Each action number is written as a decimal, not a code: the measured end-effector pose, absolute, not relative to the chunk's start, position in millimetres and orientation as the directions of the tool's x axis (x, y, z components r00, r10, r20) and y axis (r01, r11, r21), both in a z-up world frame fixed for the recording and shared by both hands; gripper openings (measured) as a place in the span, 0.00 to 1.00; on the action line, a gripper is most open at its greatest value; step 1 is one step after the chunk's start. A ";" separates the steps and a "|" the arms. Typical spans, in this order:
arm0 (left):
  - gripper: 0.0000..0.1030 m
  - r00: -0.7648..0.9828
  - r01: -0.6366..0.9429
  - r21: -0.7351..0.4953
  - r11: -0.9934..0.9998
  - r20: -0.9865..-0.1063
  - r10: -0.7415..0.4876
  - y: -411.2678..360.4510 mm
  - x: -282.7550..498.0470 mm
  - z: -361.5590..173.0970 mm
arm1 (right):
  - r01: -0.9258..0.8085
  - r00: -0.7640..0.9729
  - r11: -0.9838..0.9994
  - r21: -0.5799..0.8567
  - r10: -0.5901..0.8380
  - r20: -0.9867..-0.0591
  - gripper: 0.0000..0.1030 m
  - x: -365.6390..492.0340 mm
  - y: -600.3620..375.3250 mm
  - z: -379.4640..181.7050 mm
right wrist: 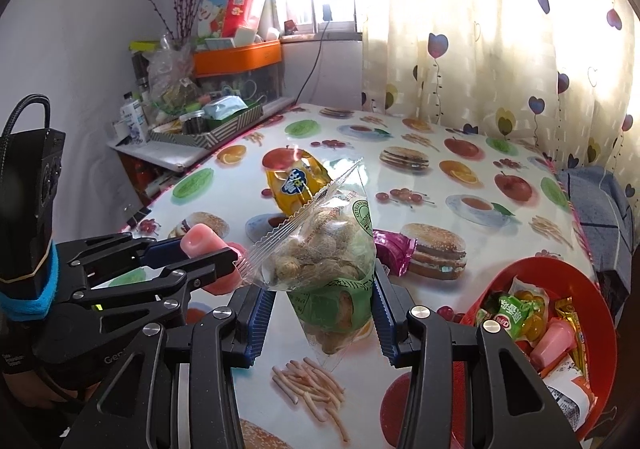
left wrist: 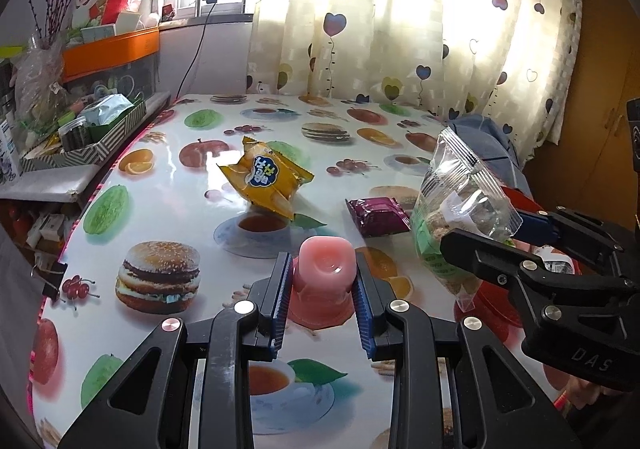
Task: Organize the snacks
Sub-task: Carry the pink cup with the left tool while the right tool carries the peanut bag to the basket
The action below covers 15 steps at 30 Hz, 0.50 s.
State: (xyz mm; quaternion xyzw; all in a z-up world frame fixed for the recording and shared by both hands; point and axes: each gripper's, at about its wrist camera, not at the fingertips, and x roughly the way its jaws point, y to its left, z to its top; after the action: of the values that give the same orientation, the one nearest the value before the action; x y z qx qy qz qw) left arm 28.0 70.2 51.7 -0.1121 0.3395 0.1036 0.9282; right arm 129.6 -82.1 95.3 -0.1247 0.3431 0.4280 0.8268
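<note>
The left gripper (left wrist: pixel 324 289) is squeezing a pink jelly cup (left wrist: pixel 325 267) between its blue pads, the cup standing upside down with its wide rim toward the table (left wrist: pixel 168 209); held by the narrow body, it is probably easier to lift cleanly. The right gripper (right wrist: pixel 324 319) is pinching a clear bag of nuts (right wrist: pixel 332 249) across its green lower half, so the sealed top is fanning up and tilting toward ten o'clock. Both loads are hanging above the tablecloth rather than lying on it, which suggests they are being carried toward a common bin.

That bin is showing only in the right wrist view: a red bowl (right wrist: pixel 600 289) at four o'clock, already holding several snacks, among them a green-labelled fruit cup (right wrist: pixel 520 315) and another pink jelly. In the left wrist view only a sliver of red is peeking out behind the right gripper (left wrist: pixel 476 245), at three o'clock.

The left wrist view, in turn, is giving the clearer look at what is waiting on the table: a yellow chip bag (left wrist: pixel 266 179) at twelve o'clock and a purple packet (left wrist: pixel 378 215) at one o'clock, well apart from each other. From the right, the nut bag is covering most of both.
</note>
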 end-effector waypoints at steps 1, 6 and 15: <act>0.30 0.749 -0.264 -0.138 0.955 -0.653 0.113 68.5 29.2 52.3 | -0.791 0.401 0.605 0.087 0.622 -0.673 0.42 129.8 -84.1 95.7; 0.30 0.754 -0.241 -0.136 0.961 -0.649 0.097 58.9 34.5 55.3 | -0.780 0.416 0.620 0.088 0.618 -0.667 0.42 131.3 -93.7 97.9; 0.30 0.758 -0.199 -0.133 0.971 -0.649 0.067 38.8 48.3 58.2 | -0.754 0.442 0.650 0.096 0.609 -0.658 0.42 139.2 -114.1 100.4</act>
State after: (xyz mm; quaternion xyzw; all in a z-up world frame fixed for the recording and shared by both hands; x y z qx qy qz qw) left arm 48.3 38.8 58.2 -0.0973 0.3404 0.0714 0.9325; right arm 139.2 -114.1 100.4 -0.1062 0.3398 0.4044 0.8425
